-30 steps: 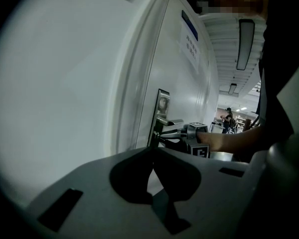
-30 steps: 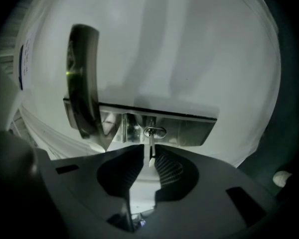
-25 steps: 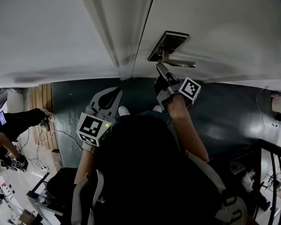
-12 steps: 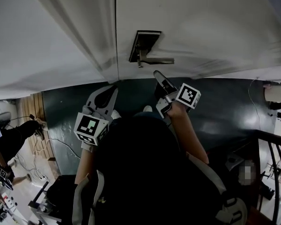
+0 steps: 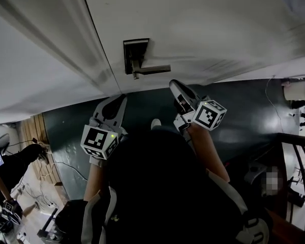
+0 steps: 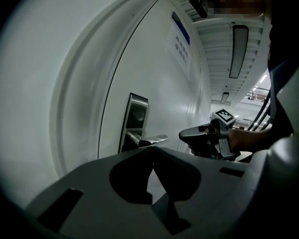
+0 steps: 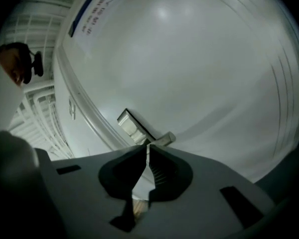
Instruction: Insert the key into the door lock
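The metal lock plate (image 5: 135, 56) with its lever handle (image 5: 153, 70) sits on the white door (image 5: 218, 24). My right gripper (image 5: 174, 83) is shut just below and right of the handle's end, apart from it. In the right gripper view its jaws (image 7: 148, 146) leave only a hairline slit and point at the plate (image 7: 132, 125); I cannot make out a key. My left gripper (image 5: 123, 97) is shut and empty, lower left of the plate. The left gripper view shows the plate (image 6: 134, 123), the handle (image 6: 153, 140) and the right gripper (image 6: 204, 135).
The white door frame (image 5: 56, 50) runs left of the lock. A blue sign (image 6: 181, 28) is on the door higher up. Below lies dark floor (image 5: 244, 105), with a railing (image 5: 300, 156) at the right and a person (image 5: 10, 161) and cables at the lower left.
The right gripper, close under the handle a second ago, now sits lower and to the right of it. The lock has shifted left in the head view. The left gripper has barely moved.
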{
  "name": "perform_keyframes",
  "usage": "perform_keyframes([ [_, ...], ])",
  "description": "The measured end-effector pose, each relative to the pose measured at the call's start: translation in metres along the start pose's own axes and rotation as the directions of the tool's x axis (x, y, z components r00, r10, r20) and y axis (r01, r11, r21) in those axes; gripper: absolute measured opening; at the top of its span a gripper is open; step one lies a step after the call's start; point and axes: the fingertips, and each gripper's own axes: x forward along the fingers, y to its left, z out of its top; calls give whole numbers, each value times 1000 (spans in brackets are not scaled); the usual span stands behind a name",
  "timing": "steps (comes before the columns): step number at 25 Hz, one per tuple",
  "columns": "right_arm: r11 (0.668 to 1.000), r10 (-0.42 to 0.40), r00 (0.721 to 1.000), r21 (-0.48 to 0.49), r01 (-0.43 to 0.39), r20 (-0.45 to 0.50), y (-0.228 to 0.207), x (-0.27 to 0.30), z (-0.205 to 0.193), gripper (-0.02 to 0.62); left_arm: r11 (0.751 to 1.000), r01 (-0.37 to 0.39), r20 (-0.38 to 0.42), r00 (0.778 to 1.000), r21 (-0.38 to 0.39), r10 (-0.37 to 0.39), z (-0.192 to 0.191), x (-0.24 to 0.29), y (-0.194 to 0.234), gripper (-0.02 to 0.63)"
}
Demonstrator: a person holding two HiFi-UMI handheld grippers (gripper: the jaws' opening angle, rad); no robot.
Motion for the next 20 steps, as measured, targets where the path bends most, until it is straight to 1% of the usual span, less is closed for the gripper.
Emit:
perform_keyframes([
  [4, 987, -26, 999, -158, 29, 22, 9, -15, 17, 31, 1000, 9, 16, 1000, 15, -9, 7, 10, -4, 8],
  [10, 950, -46, 998, -308, 59, 47, 20, -33, 36, 31, 999, 22, 24, 999, 33, -23, 15, 23, -13, 8],
  [13, 915, -60, 996, -394, 80, 63, 24, -39, 43, 31, 999, 26, 30, 999, 46, -27, 19, 28, -14, 8],
  [16, 872, -76, 994, -479, 103, 76, 30, -45, 49, 31, 998, 30, 32, 999, 57, -31, 21, 32, -17, 8],
  [20, 815, -92, 993, -567, 120, 77, 35, -50, 51, 31, 997, 29, 38, 999, 72, -32, 26, 35, -17, 9],
])
